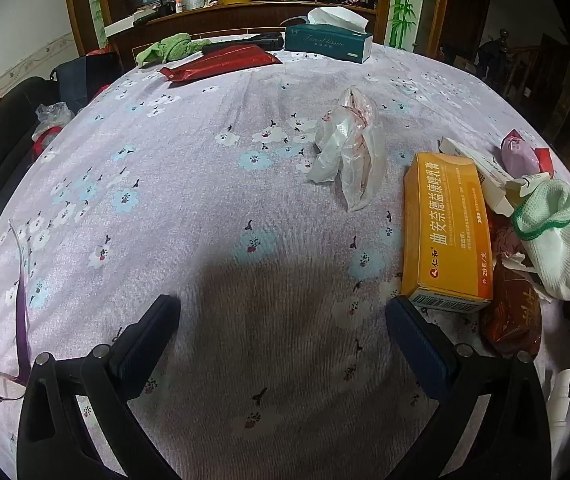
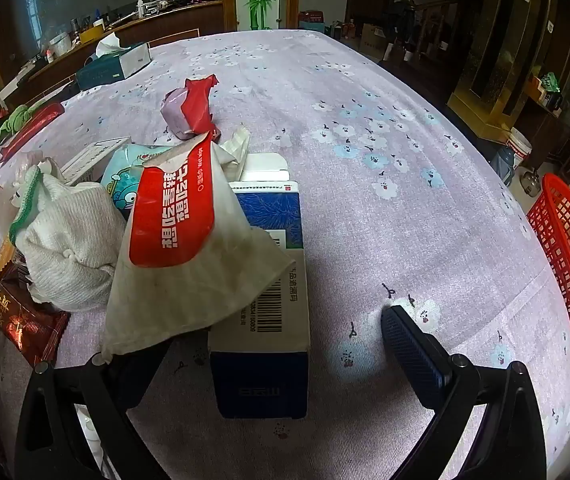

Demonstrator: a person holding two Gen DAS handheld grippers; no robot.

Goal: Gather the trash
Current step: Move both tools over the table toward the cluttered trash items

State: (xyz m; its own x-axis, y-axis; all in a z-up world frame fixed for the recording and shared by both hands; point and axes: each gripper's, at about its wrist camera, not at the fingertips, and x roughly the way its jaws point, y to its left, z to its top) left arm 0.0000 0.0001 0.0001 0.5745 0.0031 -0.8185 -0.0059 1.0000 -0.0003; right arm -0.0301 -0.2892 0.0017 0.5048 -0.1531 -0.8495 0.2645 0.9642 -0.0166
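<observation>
Well, both sets of fingers stand wide and hold nothing: the left gripper [image 1: 283, 322] over bare flowered tabletop [image 1: 213, 184], an orange box [image 1: 447, 236] just beyond its right fingertip, a crumpled plastic bag [image 1: 351, 148] farther ahead; the right gripper [image 2: 277, 330] straddling a blue-and-white box [image 2: 265, 300], a torn white-and-red wrapper [image 2: 181, 244] draped over its left finger, a red basket [image 2: 569, 248] off right.

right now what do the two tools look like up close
Both look alike. The left tool and right tool have matte black angled plastic arms, round silver pivot bolts, and flat ribbed dark blue fingers. No cables, markings, hands or sleeves show.
</observation>
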